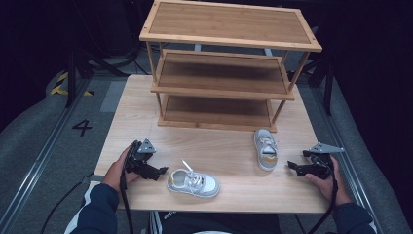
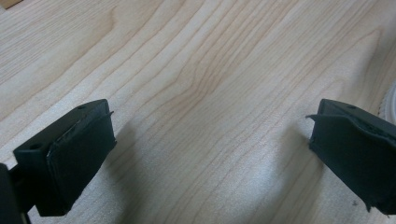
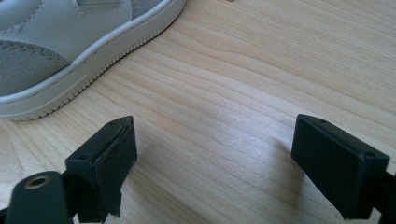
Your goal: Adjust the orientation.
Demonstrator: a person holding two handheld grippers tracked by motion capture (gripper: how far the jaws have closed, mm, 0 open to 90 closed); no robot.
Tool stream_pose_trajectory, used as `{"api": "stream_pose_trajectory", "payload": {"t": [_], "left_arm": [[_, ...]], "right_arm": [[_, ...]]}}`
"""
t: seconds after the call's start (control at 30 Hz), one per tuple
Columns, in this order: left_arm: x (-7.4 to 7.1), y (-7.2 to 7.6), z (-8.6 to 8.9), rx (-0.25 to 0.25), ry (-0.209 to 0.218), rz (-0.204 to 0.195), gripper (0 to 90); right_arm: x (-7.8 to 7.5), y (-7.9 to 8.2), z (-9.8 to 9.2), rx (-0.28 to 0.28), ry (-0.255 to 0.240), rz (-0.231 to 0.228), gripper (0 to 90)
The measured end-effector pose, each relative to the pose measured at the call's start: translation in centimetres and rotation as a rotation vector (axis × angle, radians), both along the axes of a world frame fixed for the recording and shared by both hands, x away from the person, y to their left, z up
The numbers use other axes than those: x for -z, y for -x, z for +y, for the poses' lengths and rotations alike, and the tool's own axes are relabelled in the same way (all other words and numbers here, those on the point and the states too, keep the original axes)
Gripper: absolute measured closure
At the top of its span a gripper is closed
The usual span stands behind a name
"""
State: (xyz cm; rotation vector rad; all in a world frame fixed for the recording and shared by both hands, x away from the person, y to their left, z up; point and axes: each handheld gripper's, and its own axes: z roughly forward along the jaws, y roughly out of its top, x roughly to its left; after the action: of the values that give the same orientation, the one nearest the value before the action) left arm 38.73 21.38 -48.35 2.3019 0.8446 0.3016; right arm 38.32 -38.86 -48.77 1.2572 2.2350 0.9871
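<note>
Two small grey-and-white sneakers lie on the wooden table (image 1: 229,151). One sneaker (image 1: 193,183) rests on its sole near the front edge, toe to the right. The other sneaker (image 1: 265,148) lies farther right, with an orange patch at its heel; its pale sole and side (image 3: 70,51) show in the right gripper view. My left gripper (image 1: 163,171) is low on the table just left of the near sneaker, jaws wide and nothing between them (image 2: 210,154). My right gripper (image 1: 291,165) sits to the right of the other sneaker, open over bare wood (image 3: 212,163).
A three-tier wooden shoe rack (image 1: 226,63) stands at the back of the table, all shelves bare. Grey floor with rails and a painted numeral lies to the left. A pale rim (image 2: 388,105) shows at the right edge of the left gripper view.
</note>
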Motion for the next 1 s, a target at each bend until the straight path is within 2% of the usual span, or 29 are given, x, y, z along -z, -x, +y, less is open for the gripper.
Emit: {"api": "stream_pose_trajectory", "payload": {"t": [0.13,0.2,0.23,0.33,0.37,0.4,0.43,0.47,0.5,0.57,0.6,0.67,0.7,0.73,0.87,1.0], "left_arm": [[0.0,0.1,0.1,0.002,0.009,0.006,0.2],[-0.1,0.1,0.3,0.025,-0.012,0.001,0.5],[-0.1,0.1,0.5,0.031,-0.006,0.007,0.5],[-0.3,0.2,0.9,0.032,-0.018,0.006,1.6],[-0.4,0.2,1.0,0.032,-0.011,0.017,4.3],[-0.5,0.3,1.2,0.033,-0.019,0.008,8.5],[-0.7,0.5,1.3,0.036,-0.027,0.001,16.9],[-0.9,0.7,1.4,0.04,-0.038,-0.002,16.9],[-1.1,0.9,1.5,0.05,-0.05,0.003,18.2],[-1.6,1.6,1.8,0.099,-0.032,0.022,16.4],[-1.8,1.9,1.8,0.119,-0.022,0.018,16.9],[-2.3,2.9,1.7,0.138,-0.042,0.008,17.8],[-2.6,3.4,1.6,0.156,-0.035,0.008,18.0],[-3.0,4.0,1.5,0.18,-0.035,0.01,22.1],[-3.6,5.8,0.3,0.237,-0.032,-0.001,23.1],[-3.7,6.5,-0.7,0.259,-0.042,-0.003,25.6]], "right_arm": [[0.0,0.0,0.0,0.0,0.0,-0.001,14.6],[0.0,0.0,0.0,0.001,0.0,0.0,14.6],[0.0,0.0,0.0,0.0,0.0,0.0,14.6],[0.0,0.0,0.0,0.0,0.0,0.0,14.6],[0.0,0.0,0.0,0.001,0.0,0.0,14.7],[0.0,0.1,0.0,0.002,0.0,0.001,14.7],[0.0,0.1,0.0,0.002,0.0,0.001,14.7],[0.0,0.1,0.0,0.002,0.0,0.001,14.7],[0.0,0.1,0.0,0.002,-0.001,0.001,14.7],[0.0,0.1,0.0,0.002,-0.001,0.001,14.7],[0.0,0.1,0.0,0.002,0.0,0.001,14.7],[0.0,0.1,0.0,0.002,-0.001,0.001,14.7],[0.0,0.1,0.0,0.002,-0.001,0.001,14.7],[0.0,0.1,0.0,0.002,-0.001,0.001,14.7],[0.0,0.1,0.0,0.001,0.0,0.0,14.7],[0.0,0.1,0.0,0.001,0.0,0.0,14.7]]}}
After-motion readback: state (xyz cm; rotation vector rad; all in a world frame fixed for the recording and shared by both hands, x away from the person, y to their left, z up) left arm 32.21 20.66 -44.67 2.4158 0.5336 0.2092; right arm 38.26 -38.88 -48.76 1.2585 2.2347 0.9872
